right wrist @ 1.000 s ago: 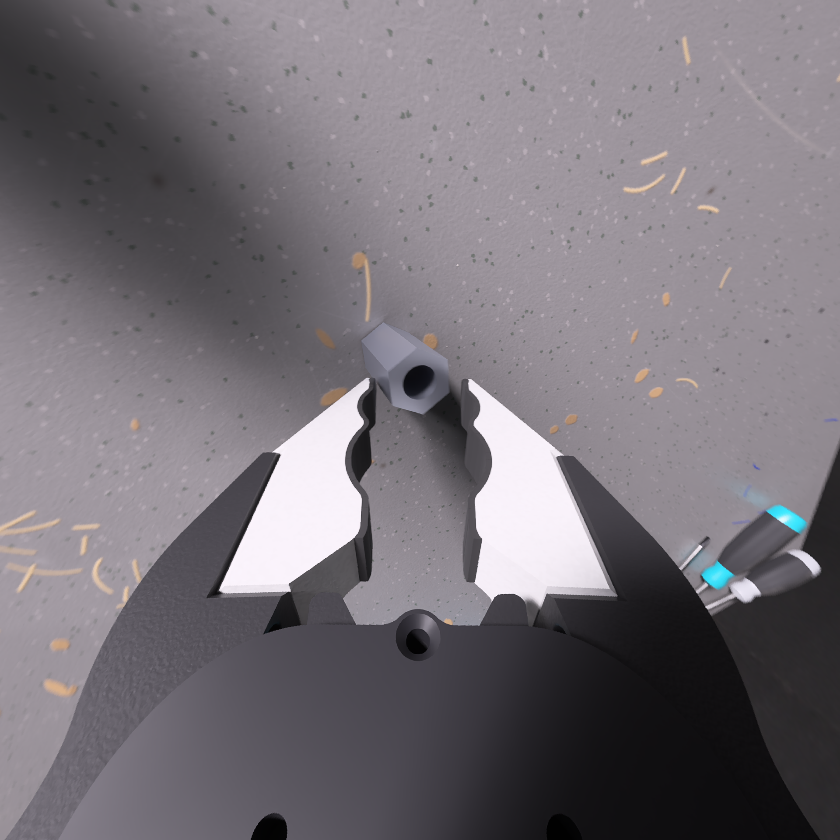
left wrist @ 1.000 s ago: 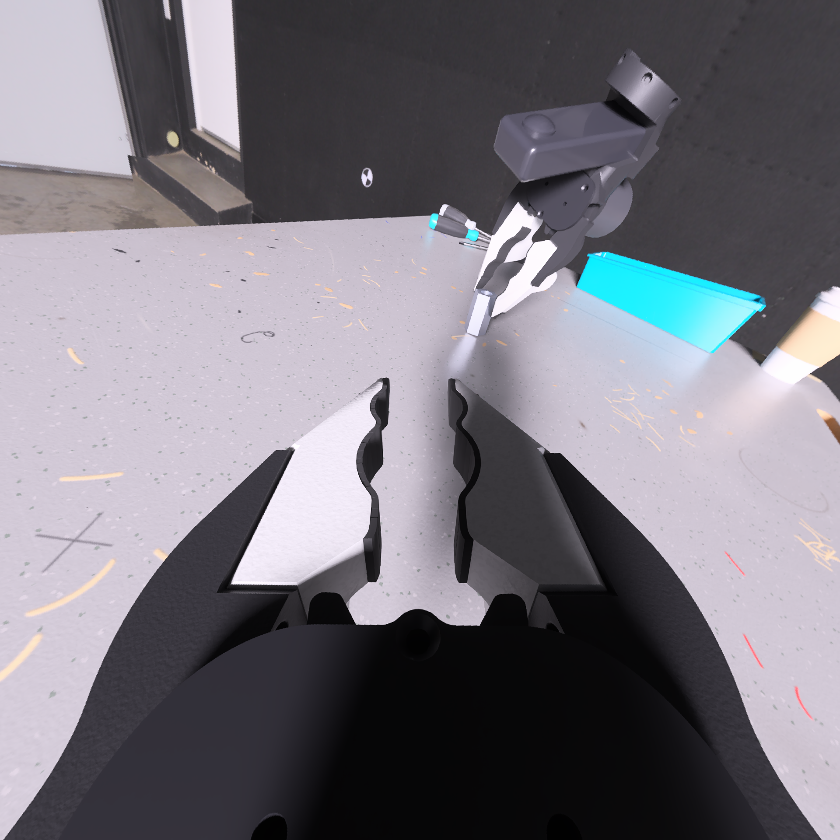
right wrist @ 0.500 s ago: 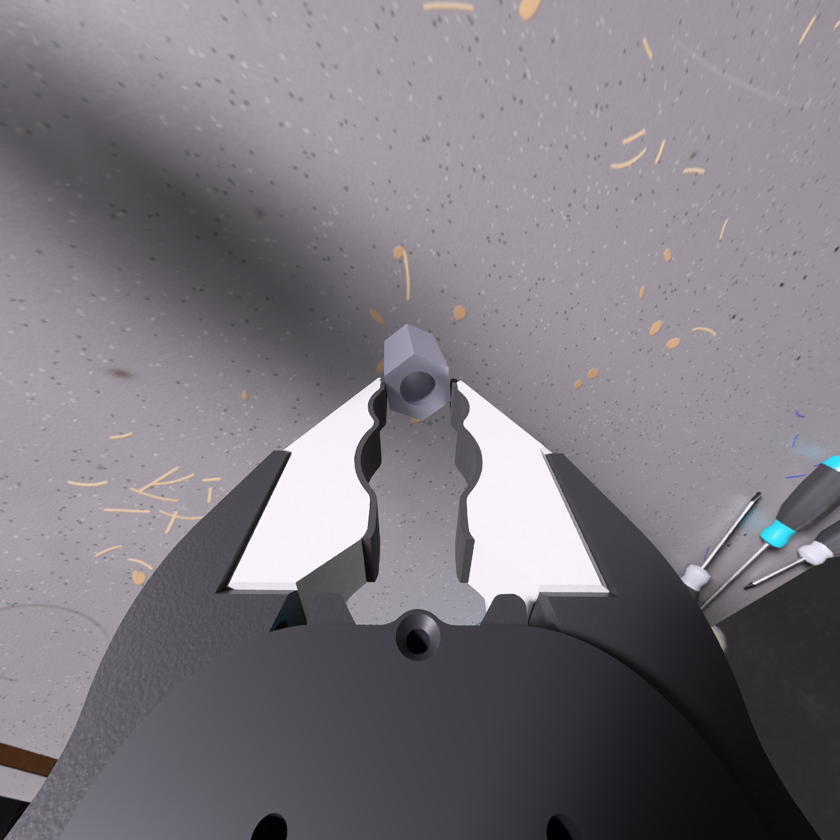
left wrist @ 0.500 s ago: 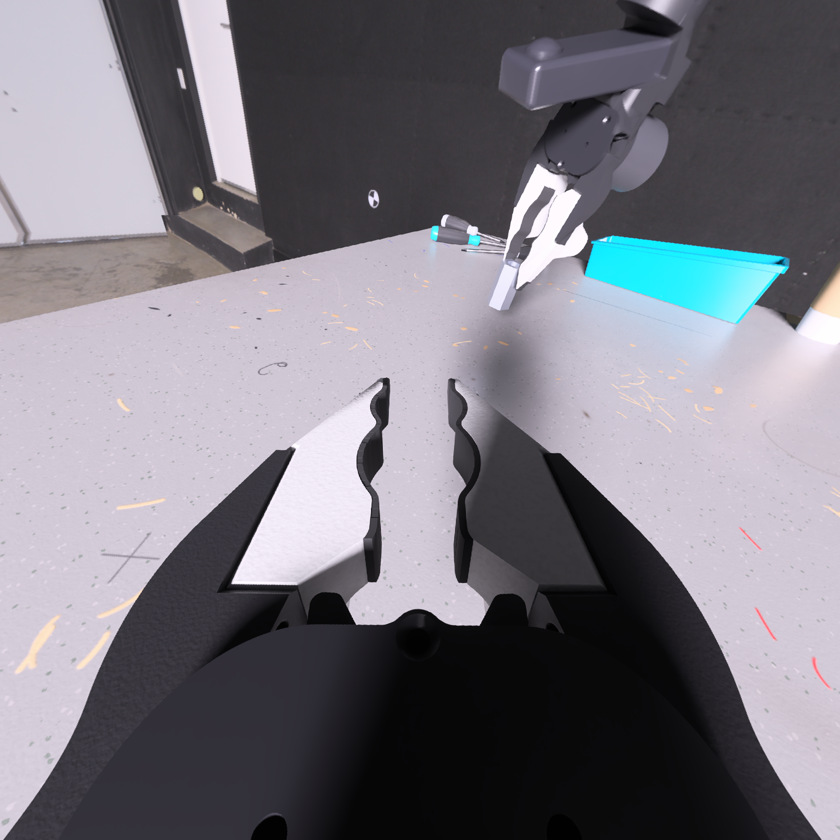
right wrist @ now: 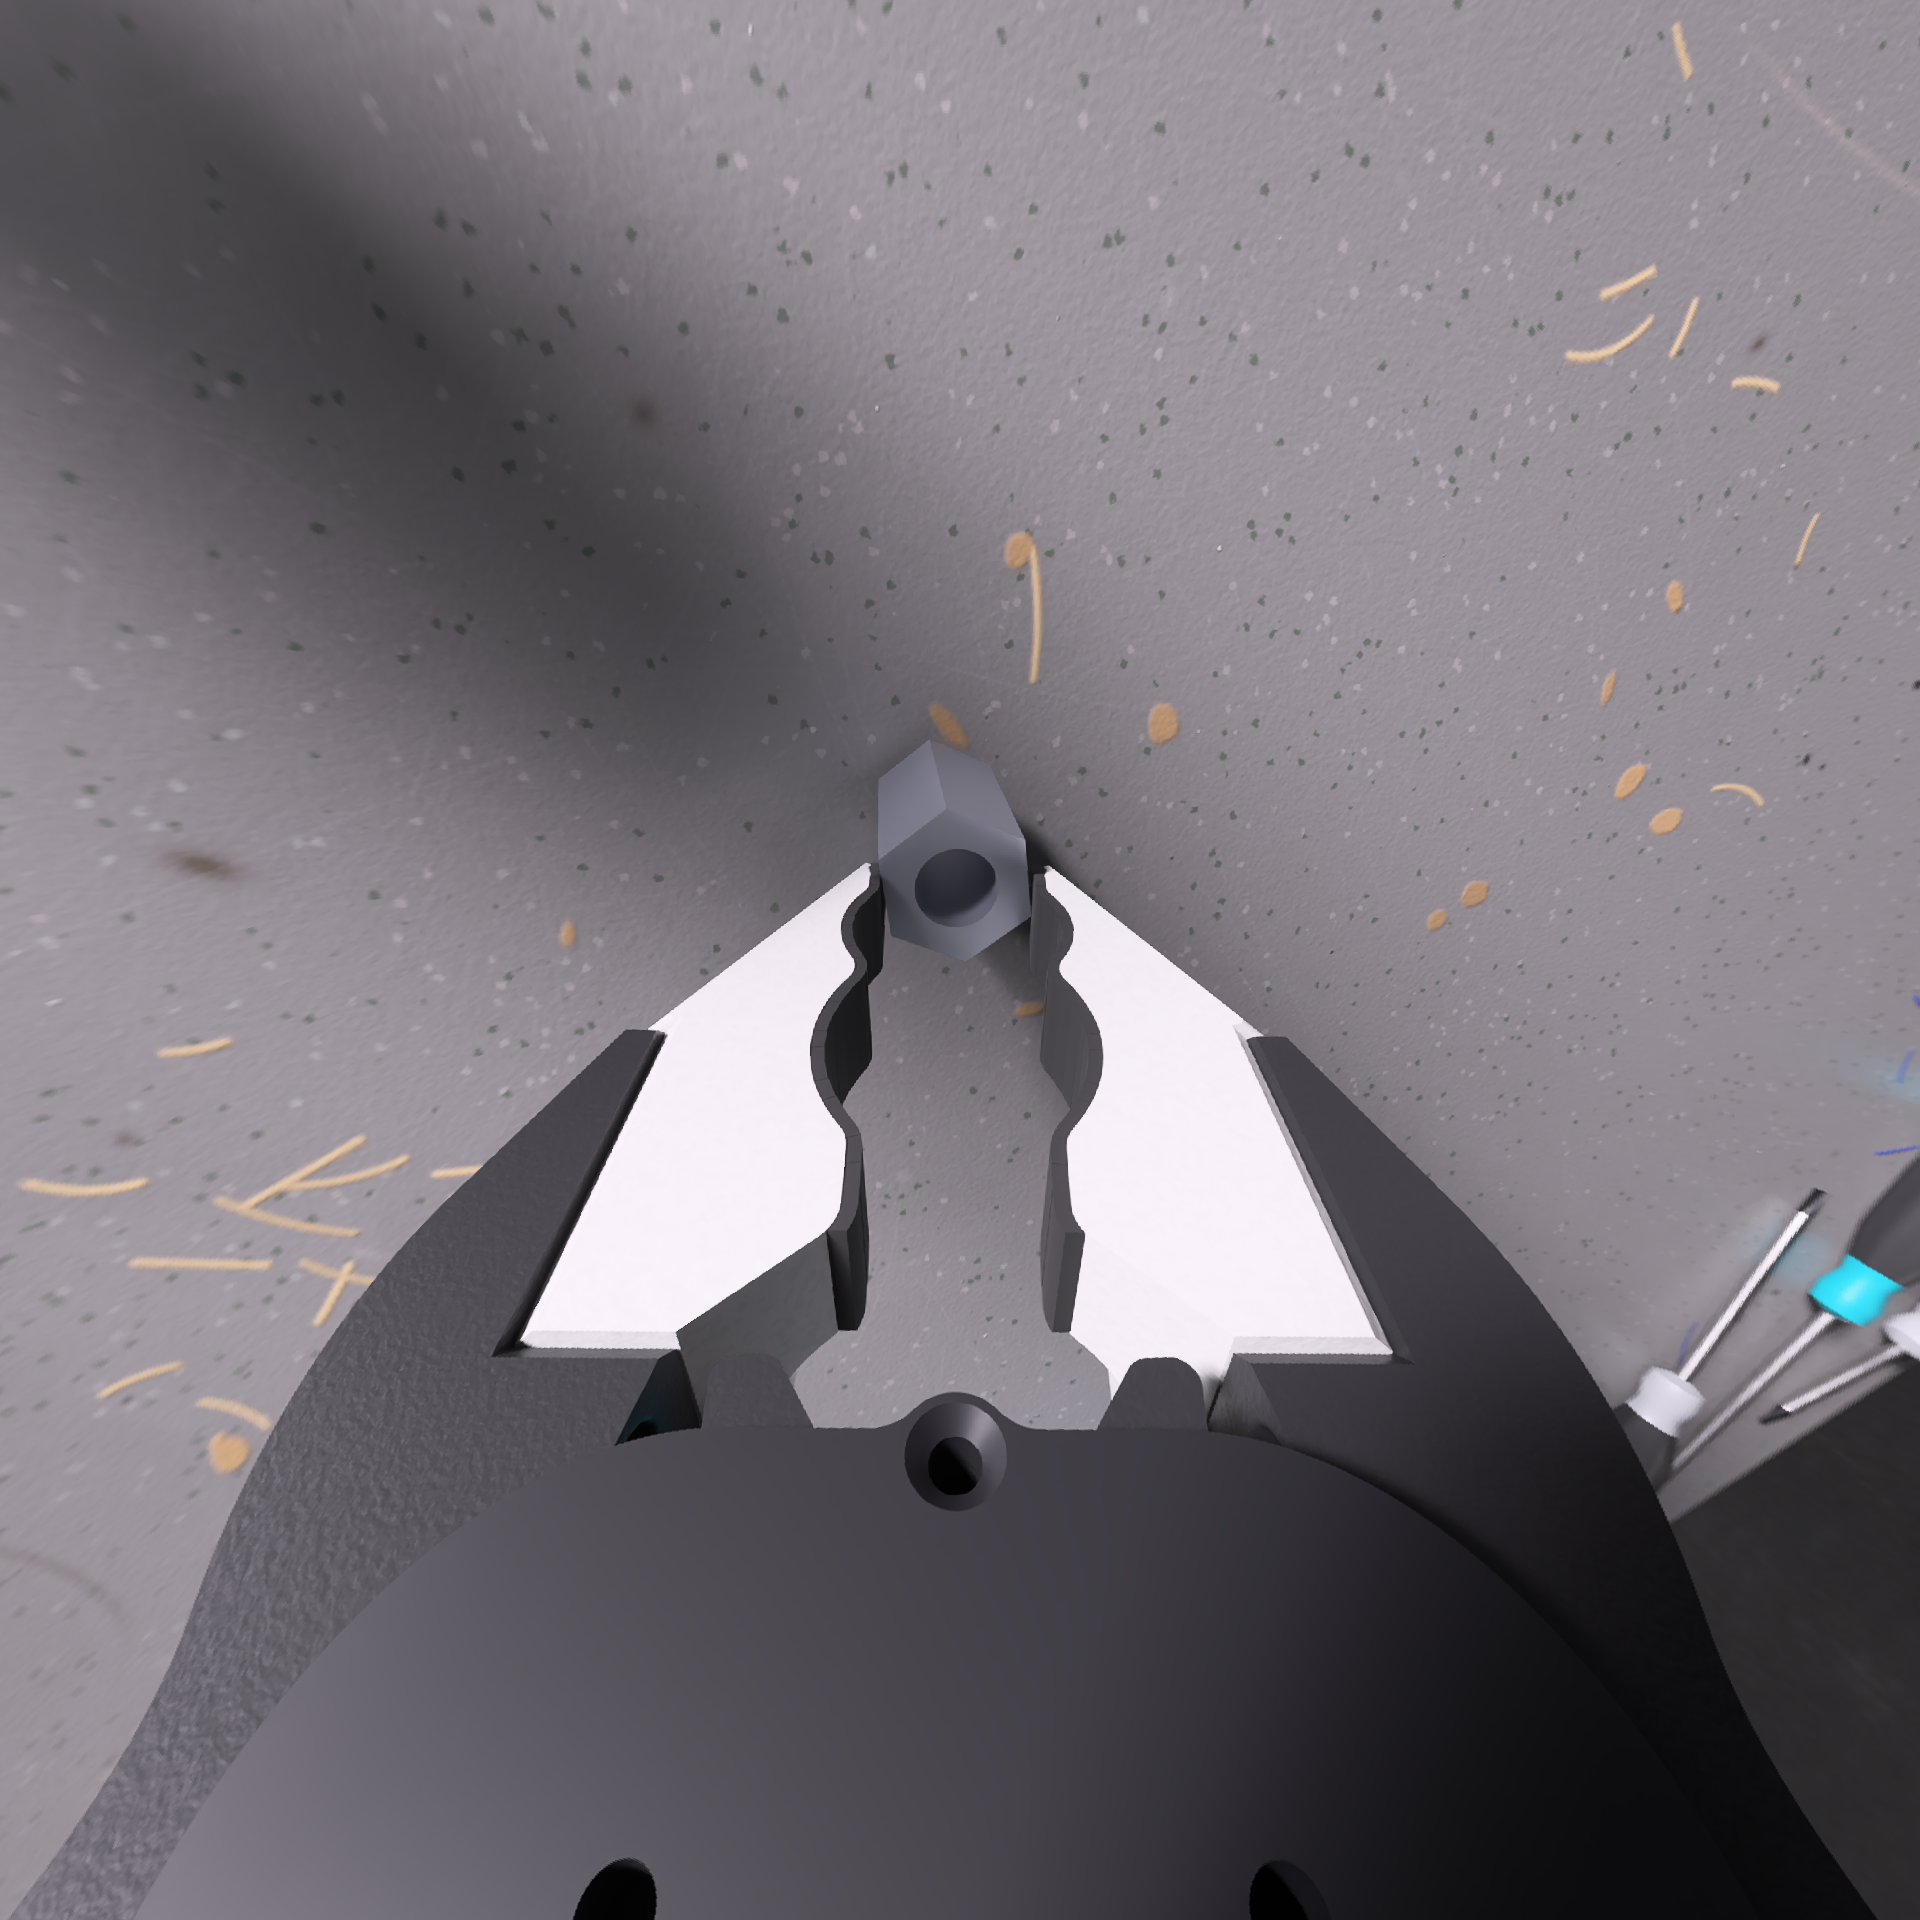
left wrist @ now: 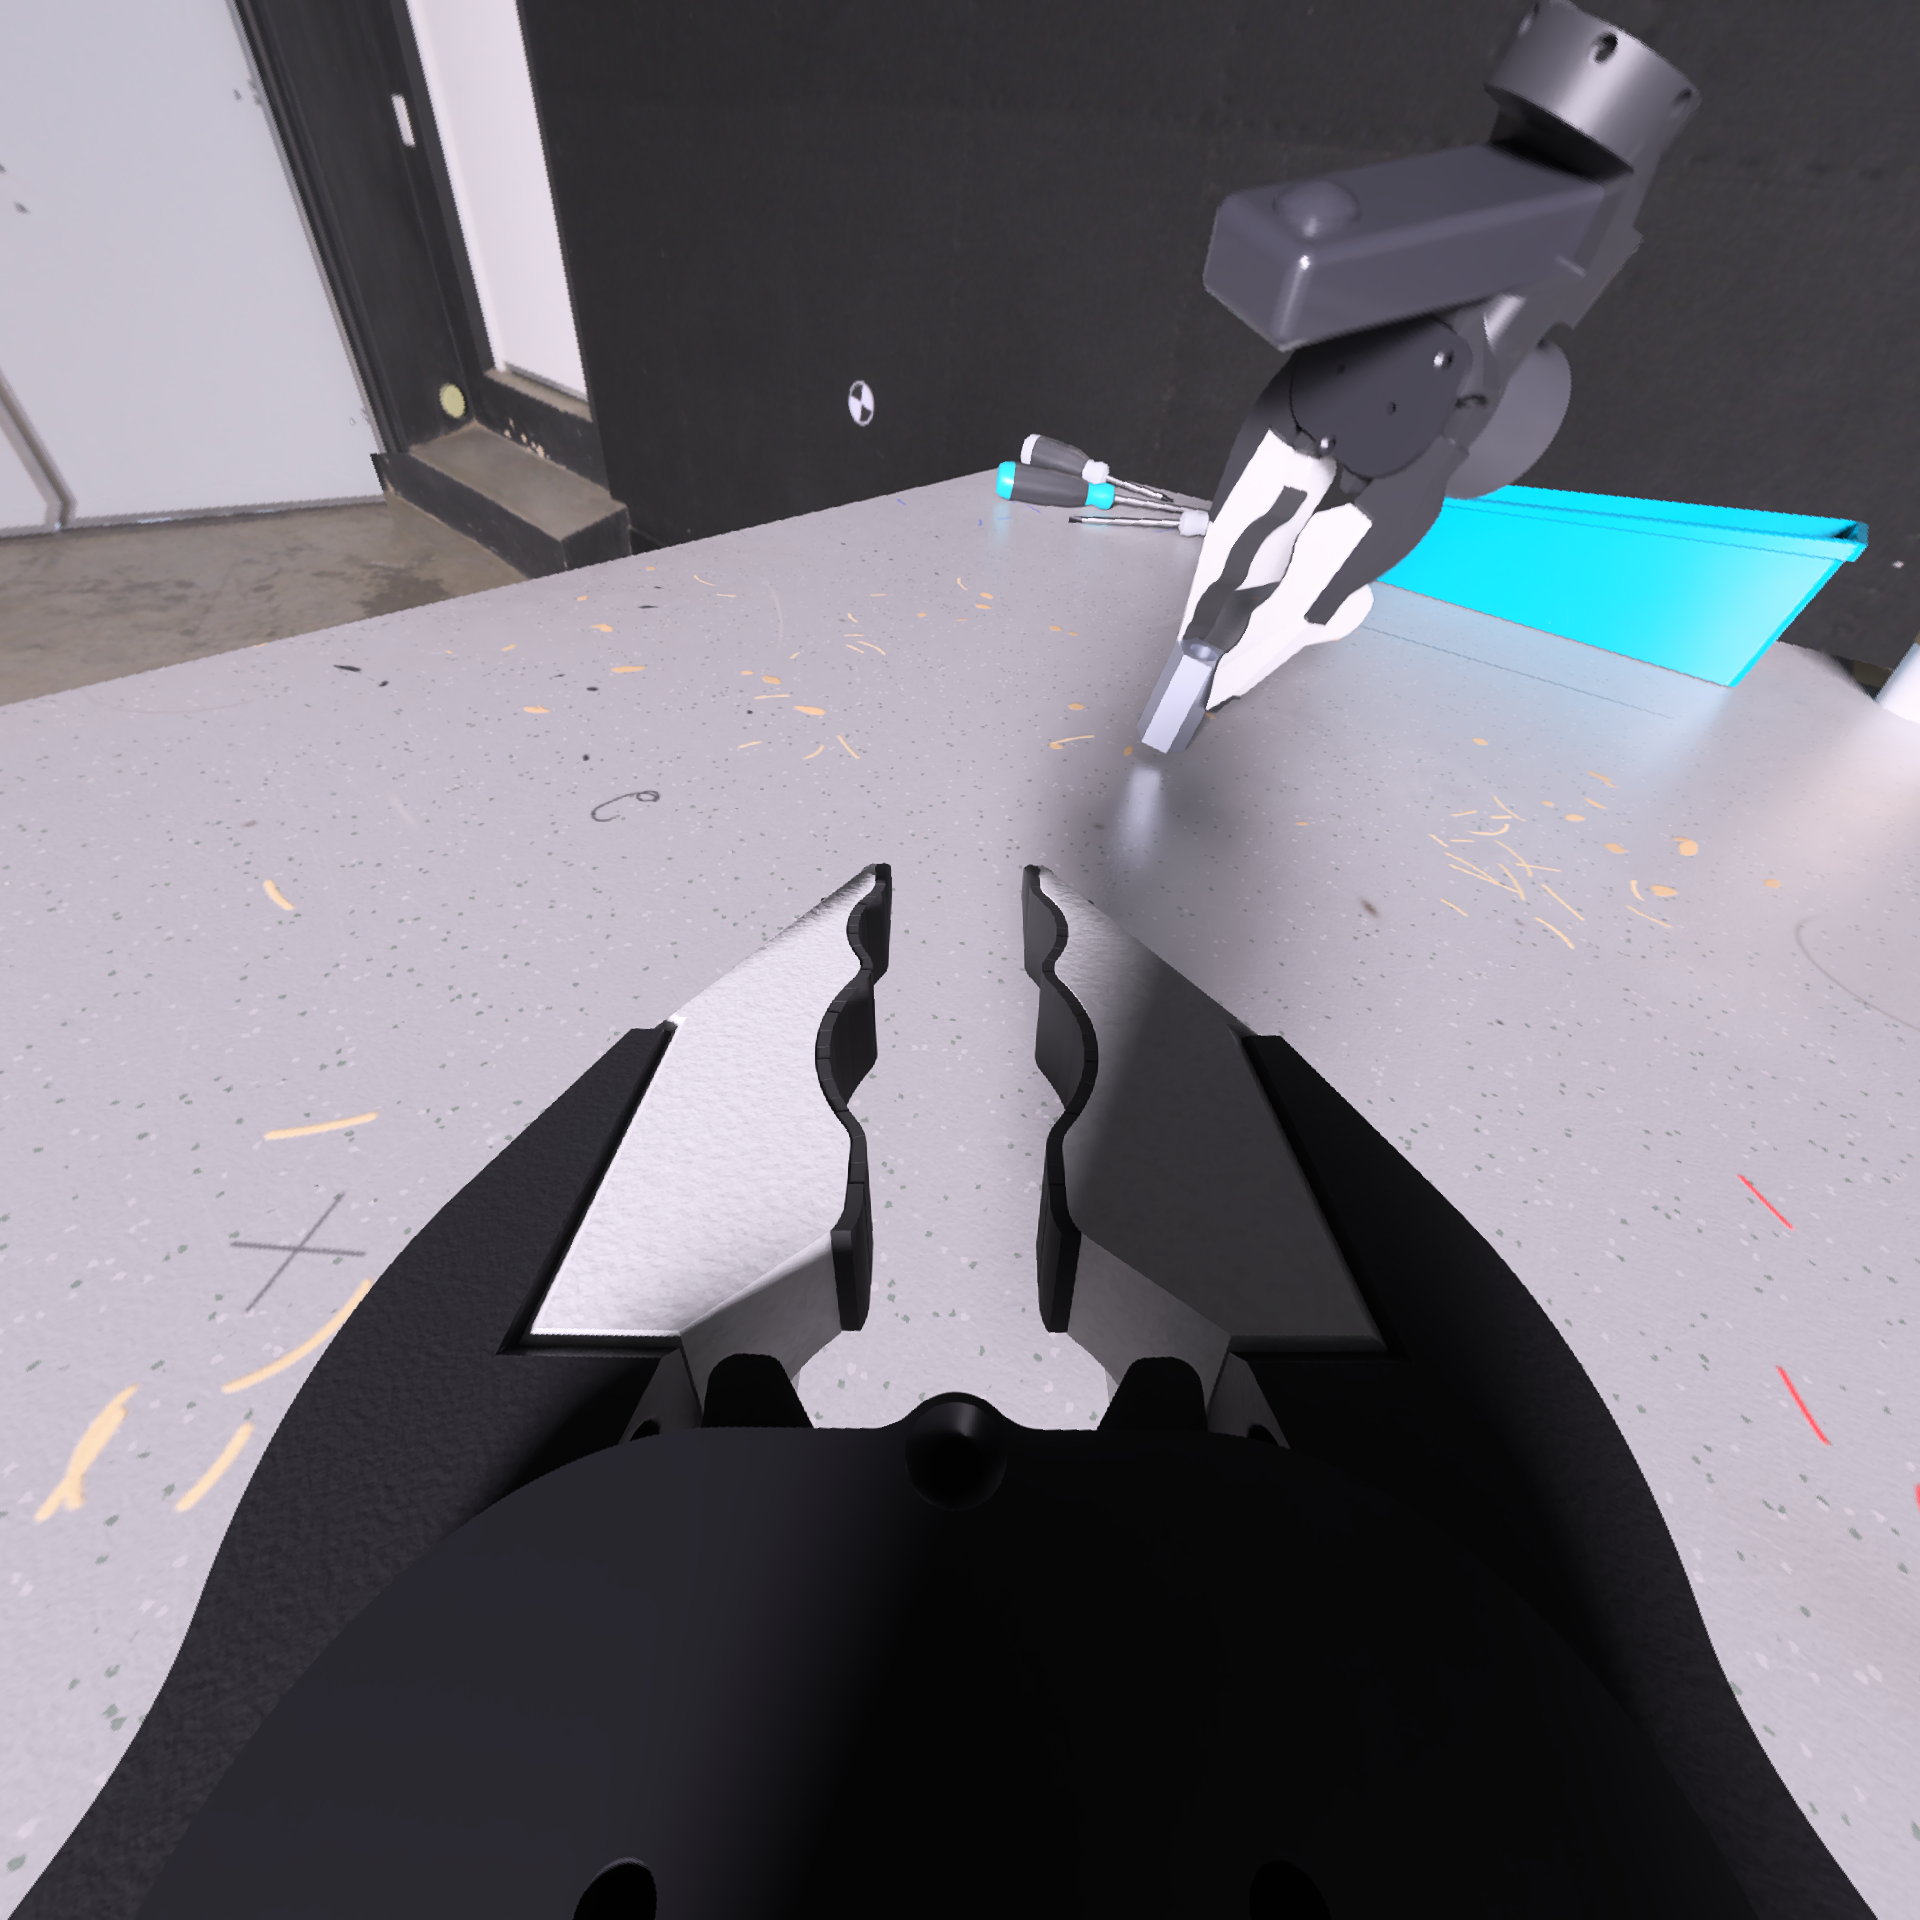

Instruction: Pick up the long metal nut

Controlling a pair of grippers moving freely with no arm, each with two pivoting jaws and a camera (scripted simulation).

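The long metal nut (right wrist: 951, 862) is a grey hexagonal piece with a round bore. In the right wrist view it sits pinched between my right gripper's (right wrist: 954, 883) fingertips, bore end facing the camera. In the left wrist view the right gripper (left wrist: 1205, 675) points down at the back right with the nut (left wrist: 1179, 701) hanging from its tips, its lower end just above or touching the grey speckled table (left wrist: 416, 831). My left gripper (left wrist: 956, 883) is open and empty, low over the middle of the table.
Several screwdrivers (left wrist: 1091, 488) with grey and cyan handles lie near the table's far edge, also at the right in the right wrist view (right wrist: 1860, 1278). A cyan tray (left wrist: 1662, 582) lies behind the right gripper. A black wall stands beyond the table.
My right gripper closed on the nut and lifted it off the table, then came back down close to the surface. My left gripper stayed open and shifted only slightly.
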